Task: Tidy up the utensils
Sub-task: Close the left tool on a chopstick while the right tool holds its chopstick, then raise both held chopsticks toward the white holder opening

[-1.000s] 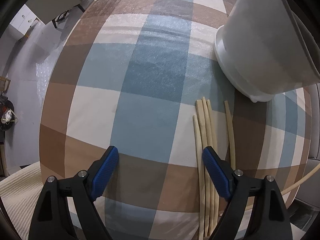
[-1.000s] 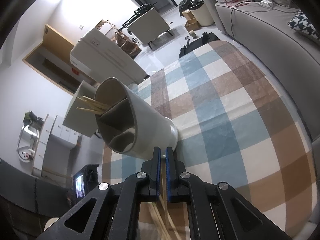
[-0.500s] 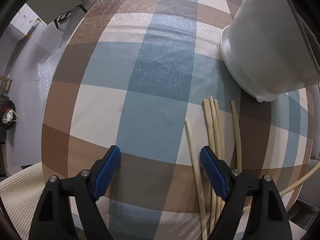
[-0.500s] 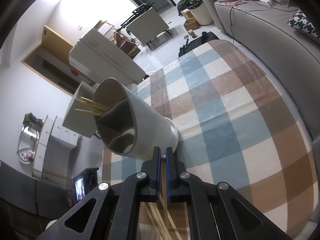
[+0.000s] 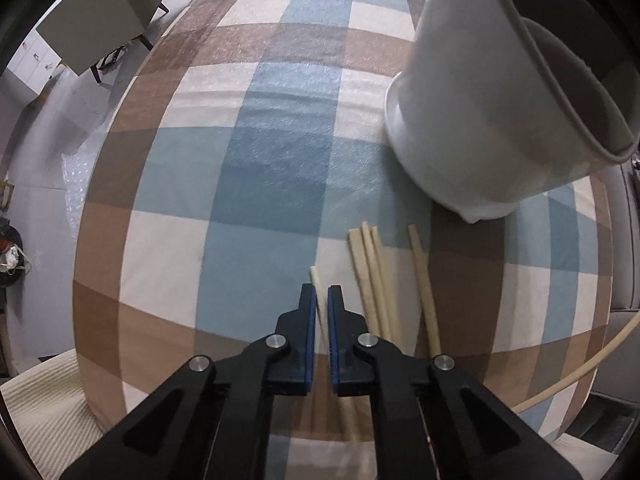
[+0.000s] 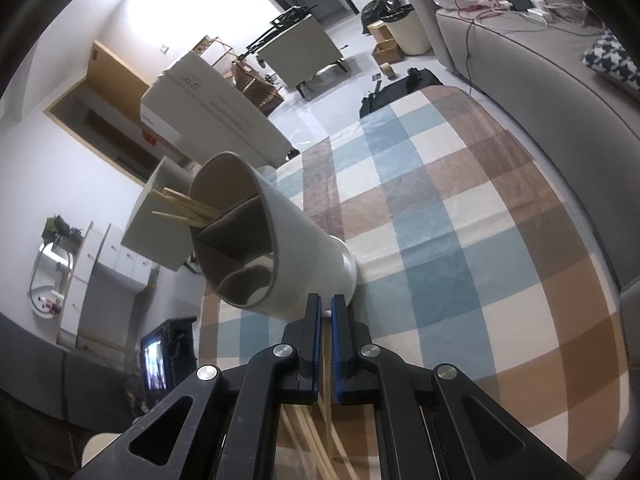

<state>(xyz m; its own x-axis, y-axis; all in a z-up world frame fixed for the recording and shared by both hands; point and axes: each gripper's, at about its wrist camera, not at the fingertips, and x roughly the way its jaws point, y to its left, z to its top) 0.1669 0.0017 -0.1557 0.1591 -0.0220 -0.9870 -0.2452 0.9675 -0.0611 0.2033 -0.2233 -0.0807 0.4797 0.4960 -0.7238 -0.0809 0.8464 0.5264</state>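
A white divided utensil holder (image 5: 492, 112) stands on the checked tablecloth (image 5: 248, 168); the right wrist view shows it (image 6: 296, 256) with several chopsticks (image 6: 184, 208) in one compartment. Several pale chopsticks (image 5: 376, 276) lie loose on the cloth just in front of the holder. My left gripper (image 5: 321, 296) is shut on one chopstick (image 5: 316, 280), whose tip sticks out past the pads. My right gripper (image 6: 326, 304) is shut on a chopstick (image 6: 328, 364), seen between the pads, close to the holder's base.
A chair (image 5: 100, 28) stands at the table's far left. A grey sofa (image 6: 540, 60) runs along the right side. The table's front edge (image 5: 120, 360) meets a cream ribbed cloth. A long pale stick (image 5: 580, 372) shows at the right edge.
My left gripper has gone from wide open to shut on one chopstick that was pulled left, apart from the bundle. The right gripper stays shut and almost still.
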